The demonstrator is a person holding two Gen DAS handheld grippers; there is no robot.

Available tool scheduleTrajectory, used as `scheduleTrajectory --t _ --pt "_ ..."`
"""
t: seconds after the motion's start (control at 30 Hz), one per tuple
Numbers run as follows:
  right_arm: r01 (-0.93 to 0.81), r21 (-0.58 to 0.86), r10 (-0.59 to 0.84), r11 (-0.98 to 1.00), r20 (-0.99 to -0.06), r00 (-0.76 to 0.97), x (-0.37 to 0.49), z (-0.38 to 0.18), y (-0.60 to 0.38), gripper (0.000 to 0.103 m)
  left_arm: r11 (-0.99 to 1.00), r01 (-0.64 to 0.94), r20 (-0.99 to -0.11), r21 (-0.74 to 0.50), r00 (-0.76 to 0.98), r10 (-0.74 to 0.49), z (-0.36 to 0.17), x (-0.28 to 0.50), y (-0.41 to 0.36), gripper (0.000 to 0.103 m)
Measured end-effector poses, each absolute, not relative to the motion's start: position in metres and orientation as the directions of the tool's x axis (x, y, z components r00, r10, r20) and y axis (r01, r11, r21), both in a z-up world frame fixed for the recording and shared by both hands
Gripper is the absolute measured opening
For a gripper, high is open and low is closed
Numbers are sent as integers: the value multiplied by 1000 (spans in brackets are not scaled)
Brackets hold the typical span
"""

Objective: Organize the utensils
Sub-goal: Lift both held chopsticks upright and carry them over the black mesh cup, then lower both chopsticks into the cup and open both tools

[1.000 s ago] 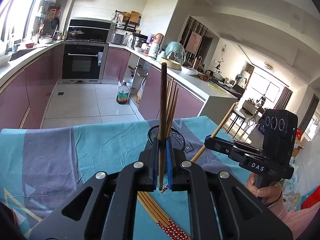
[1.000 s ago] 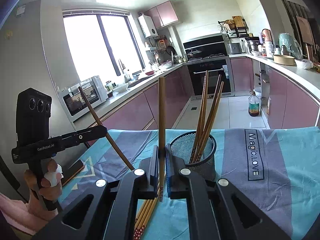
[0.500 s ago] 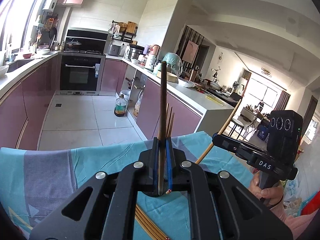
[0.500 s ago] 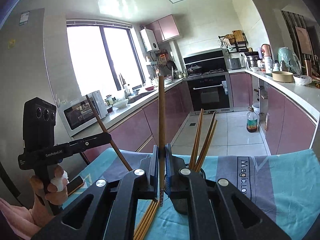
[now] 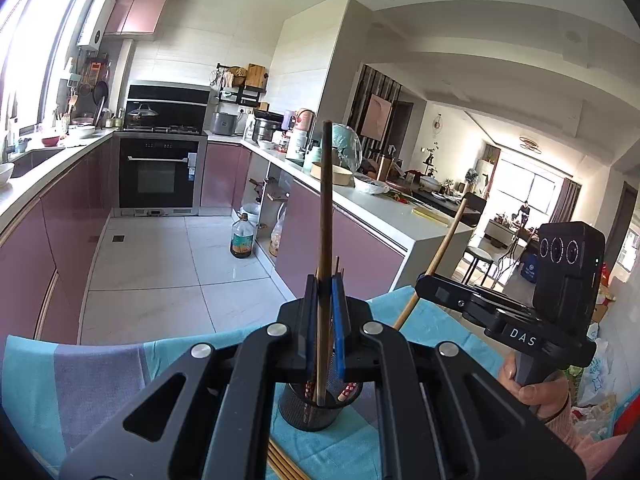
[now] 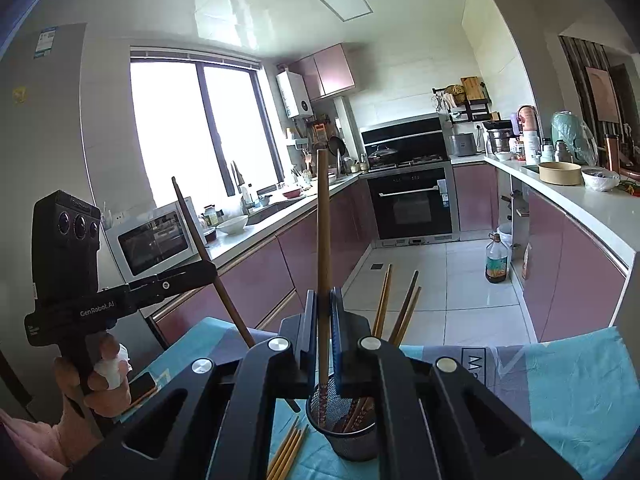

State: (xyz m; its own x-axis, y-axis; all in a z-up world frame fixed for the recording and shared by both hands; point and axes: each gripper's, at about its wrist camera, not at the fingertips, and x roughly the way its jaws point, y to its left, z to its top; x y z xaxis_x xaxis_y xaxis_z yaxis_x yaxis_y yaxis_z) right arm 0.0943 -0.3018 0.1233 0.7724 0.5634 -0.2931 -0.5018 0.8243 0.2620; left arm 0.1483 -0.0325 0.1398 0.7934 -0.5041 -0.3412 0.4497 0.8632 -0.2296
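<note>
My left gripper [image 5: 323, 320] is shut on a dark brown chopstick [image 5: 326, 200] that stands nearly upright, its lower tip over the black mesh holder [image 5: 316, 408]. My right gripper [image 6: 323, 320] is shut on a lighter brown chopstick [image 6: 323, 220], also upright, with its lower end just above the mesh holder [image 6: 348, 436]. Several chopsticks [image 6: 404, 312] lean inside the holder. Each gripper shows in the other's view: the right gripper [image 5: 418, 290] at the right, the left gripper [image 6: 212, 270] at the left, both held by a hand.
Several loose chopsticks [image 6: 288, 452] lie on the teal tablecloth [image 6: 560, 380] just left of the holder. A phone [image 6: 140, 386] rests near the table's left edge. Beyond the table are the kitchen floor, purple cabinets and a counter crowded with pots.
Both grippers have risen with their chopsticks. The mesh holder now sits lower in both views, beneath the fingers, and the table fills less of each picture.
</note>
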Motion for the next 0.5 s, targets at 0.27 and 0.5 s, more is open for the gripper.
scheduleTrajectory --t 0.27,0.5 --pt "-473 274 544 837 -322 775 105 111 -300 5 874 431 -395 -224 780 -485 124 169 -50 7" --pt "-459 279 535 844 -367 761 113 97 -295 5 873 440 -446 -211 751 -487 110 179 -56 7"
